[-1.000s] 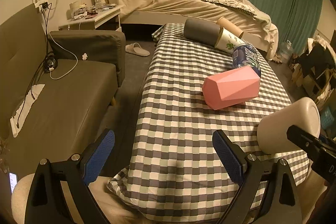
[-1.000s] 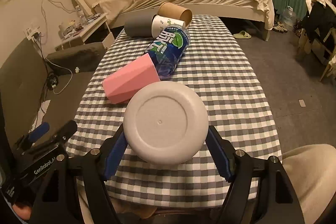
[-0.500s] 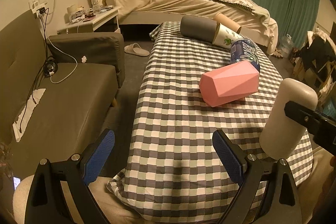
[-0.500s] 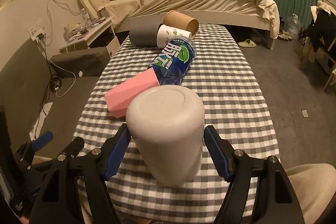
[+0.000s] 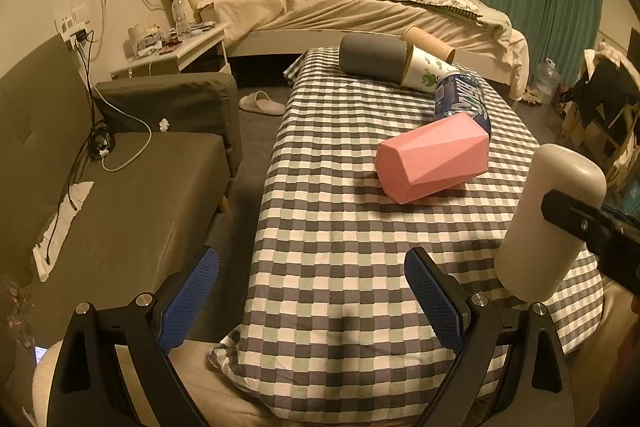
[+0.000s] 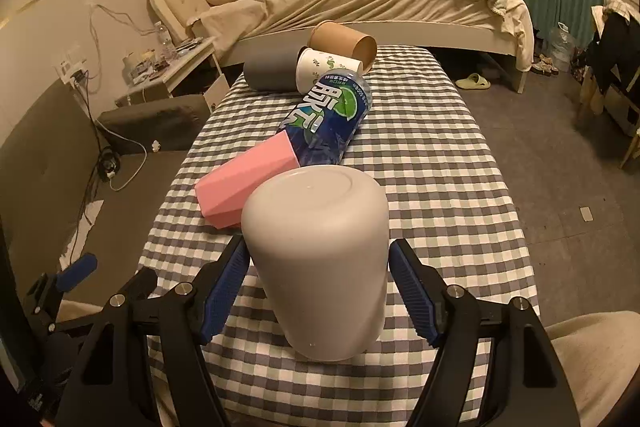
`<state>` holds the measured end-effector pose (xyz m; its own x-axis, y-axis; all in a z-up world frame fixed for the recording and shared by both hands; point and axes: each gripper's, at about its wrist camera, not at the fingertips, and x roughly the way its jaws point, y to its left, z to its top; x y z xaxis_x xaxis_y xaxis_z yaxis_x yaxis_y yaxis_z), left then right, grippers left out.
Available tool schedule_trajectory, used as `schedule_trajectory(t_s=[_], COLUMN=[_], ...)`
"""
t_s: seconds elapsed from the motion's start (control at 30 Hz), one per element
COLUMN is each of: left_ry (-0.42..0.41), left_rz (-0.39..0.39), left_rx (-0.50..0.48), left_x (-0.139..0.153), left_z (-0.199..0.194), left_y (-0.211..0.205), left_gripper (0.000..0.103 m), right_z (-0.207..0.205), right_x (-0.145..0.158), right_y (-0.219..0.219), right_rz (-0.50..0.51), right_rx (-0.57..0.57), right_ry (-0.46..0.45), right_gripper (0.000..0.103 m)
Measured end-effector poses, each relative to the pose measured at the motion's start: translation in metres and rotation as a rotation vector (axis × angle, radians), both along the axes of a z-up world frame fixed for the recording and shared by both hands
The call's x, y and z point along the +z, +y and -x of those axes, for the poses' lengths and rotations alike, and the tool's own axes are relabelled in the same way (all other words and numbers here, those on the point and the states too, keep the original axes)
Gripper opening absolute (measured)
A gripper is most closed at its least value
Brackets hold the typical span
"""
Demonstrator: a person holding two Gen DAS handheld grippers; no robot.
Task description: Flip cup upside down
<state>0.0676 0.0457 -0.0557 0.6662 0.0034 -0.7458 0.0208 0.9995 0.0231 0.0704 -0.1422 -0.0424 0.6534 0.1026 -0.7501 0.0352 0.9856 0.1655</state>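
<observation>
Our right gripper (image 6: 318, 287) clamps the white cup (image 6: 320, 259), base up, on the checkered tablecloth (image 6: 440, 187); our left gripper (image 5: 312, 295) gapes wide, holding nothing.

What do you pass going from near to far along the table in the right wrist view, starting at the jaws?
White cup bottom-up between the jaws of the right gripper → pink cup on its side → blue bottle → white paper cup → brown paper cup.
</observation>
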Motion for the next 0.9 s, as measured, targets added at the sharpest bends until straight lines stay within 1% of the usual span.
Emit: schedule_trajectory(t_s=[0.2, 0.3, 0.43, 0.47, 0.53, 0.63, 0.77, 0.83, 0.9], left_ry=[-0.016, -0.027, -0.044, -0.047, -0.056, -0.073, -0.106, -0.112, -0.113], left_rz=[-0.022, -0.027, -0.021, -0.017, -0.013, -0.018, -0.020, 0.006, 0.048], left_rx=[-0.005, -0.012, -0.022, -0.026, -0.036, -0.053, -0.090, -0.100, -0.111], left_x=[0.003, 0.006, 0.010, 0.011, 0.013, 0.017, 0.025, 0.029, 0.032], left_z=[0.004, 0.007, 0.011, 0.012, 0.015, 0.021, 0.033, 0.038, 0.044], left_y=[-0.006, -0.008, -0.010, -0.011, -0.013, -0.019, -0.031, -0.036, -0.039], left_gripper=[0.097, 0.097, 0.097, 0.097, 0.097, 0.097, 0.097, 0.097, 0.097], right_z=[0.012, 0.015, 0.019, 0.022, 0.028, 0.040, 0.053, 0.056, 0.060], right_x=[-0.002, -0.003, -0.003, 0.000, 0.009, 0.028, 0.046, 0.051, 0.054], right_y=[0.004, 0.003, 0.001, 0.000, -0.002, -0.010, -0.028, -0.039, -0.050], right_rz=[0.032, 0.028, 0.015, 0.010, 0.000, -0.014, -0.029, -0.033, -0.018], right_rx=[0.032, 0.030, 0.023, 0.024, 0.028, 0.022, -0.008, -0.025, -0.040], right_ry=[-0.021, -0.025, -0.021, -0.034, -0.069, -0.133, -0.178, -0.183, -0.183], right_gripper=[0.072, 0.072, 0.076, 0.077, 0.083, 0.085, 0.086, 0.089, 0.089])
